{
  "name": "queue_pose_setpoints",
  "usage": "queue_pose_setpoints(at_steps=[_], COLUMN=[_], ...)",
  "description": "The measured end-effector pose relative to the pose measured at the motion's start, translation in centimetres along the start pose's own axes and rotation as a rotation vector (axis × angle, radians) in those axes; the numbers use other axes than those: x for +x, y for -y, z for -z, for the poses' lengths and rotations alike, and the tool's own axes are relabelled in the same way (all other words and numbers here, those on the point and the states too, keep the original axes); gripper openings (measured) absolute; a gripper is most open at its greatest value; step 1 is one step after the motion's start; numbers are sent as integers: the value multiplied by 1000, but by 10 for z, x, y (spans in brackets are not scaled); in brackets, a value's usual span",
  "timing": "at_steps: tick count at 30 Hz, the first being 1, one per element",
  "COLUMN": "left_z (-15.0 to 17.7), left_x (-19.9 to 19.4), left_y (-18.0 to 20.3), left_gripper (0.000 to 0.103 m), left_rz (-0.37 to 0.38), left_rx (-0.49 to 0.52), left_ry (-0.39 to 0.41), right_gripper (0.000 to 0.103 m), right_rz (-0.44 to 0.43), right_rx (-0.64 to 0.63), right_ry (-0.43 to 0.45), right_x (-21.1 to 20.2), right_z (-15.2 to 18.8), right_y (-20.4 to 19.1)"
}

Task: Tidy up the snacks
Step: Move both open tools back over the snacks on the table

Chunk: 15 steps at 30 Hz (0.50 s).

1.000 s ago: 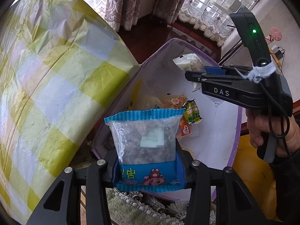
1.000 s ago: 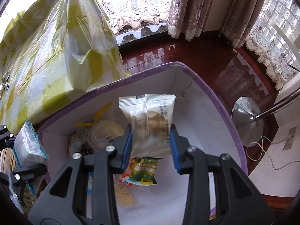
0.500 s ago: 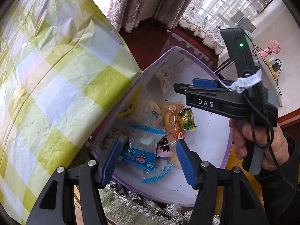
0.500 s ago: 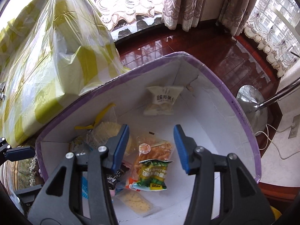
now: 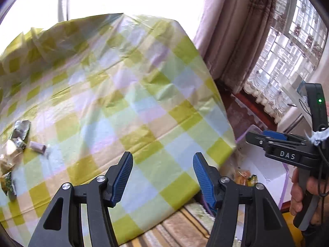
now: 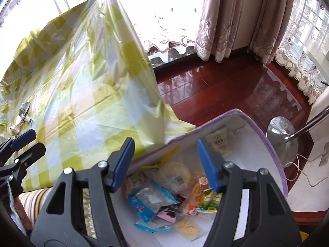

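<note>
My left gripper [image 5: 162, 158] stands open and empty above the yellow-checked tablecloth [image 5: 127, 94]. Several wrapped snacks [image 5: 19, 132] and a small lilac candy [image 5: 38, 147] lie on the cloth at far left. My right gripper [image 6: 166, 144] hovers over the purple-rimmed white box [image 6: 265, 136]; its jaws are opening with nothing between them. Inside the box lie the blue-edged clear packet [image 6: 150, 201], a white packet [image 6: 219, 142], a green packet [image 6: 209, 201] and other snacks. From the left wrist view, the right gripper [image 5: 265, 138] shows at the right, held by a hand [image 5: 300, 193].
The table's corner overhangs the box, which stands on the floor. A lamp's metal base [image 6: 281, 131] and a white cable [image 6: 304, 170] lie right of the box on the red wood floor [image 6: 216, 88]. Curtains [image 6: 226, 20] hang behind. A striped fringed rug [image 5: 185, 226] lies below the table edge.
Both grippers let go of their packets, which now lie in the box. Both rose with wider jaws. The left one swung left over the tablecloth.
</note>
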State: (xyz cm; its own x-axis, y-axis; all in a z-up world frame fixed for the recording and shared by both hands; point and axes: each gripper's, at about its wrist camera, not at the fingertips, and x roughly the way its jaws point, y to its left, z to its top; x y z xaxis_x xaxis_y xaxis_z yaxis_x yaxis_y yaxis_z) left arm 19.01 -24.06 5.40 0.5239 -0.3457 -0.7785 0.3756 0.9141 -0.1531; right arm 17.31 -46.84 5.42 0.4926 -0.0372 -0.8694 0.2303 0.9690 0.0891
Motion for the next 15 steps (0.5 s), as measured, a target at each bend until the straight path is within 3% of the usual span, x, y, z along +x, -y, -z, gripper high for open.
queue_pose_setpoints(at_steps=[9,15], left_z=[23,52], left_x=[-45,-71], left_y=[-116,-196], left_gripper=[62,62], left_rz=[-227,-350], left_rx=[-192,-327], left_ry=[165,194], right_gripper=[70,73], right_rz=[-81,-183], right_rx=[-115,-198], right_ry=[86,90], right_x=[10,27], right_z=[-15,-9], right_y=[-130,-218])
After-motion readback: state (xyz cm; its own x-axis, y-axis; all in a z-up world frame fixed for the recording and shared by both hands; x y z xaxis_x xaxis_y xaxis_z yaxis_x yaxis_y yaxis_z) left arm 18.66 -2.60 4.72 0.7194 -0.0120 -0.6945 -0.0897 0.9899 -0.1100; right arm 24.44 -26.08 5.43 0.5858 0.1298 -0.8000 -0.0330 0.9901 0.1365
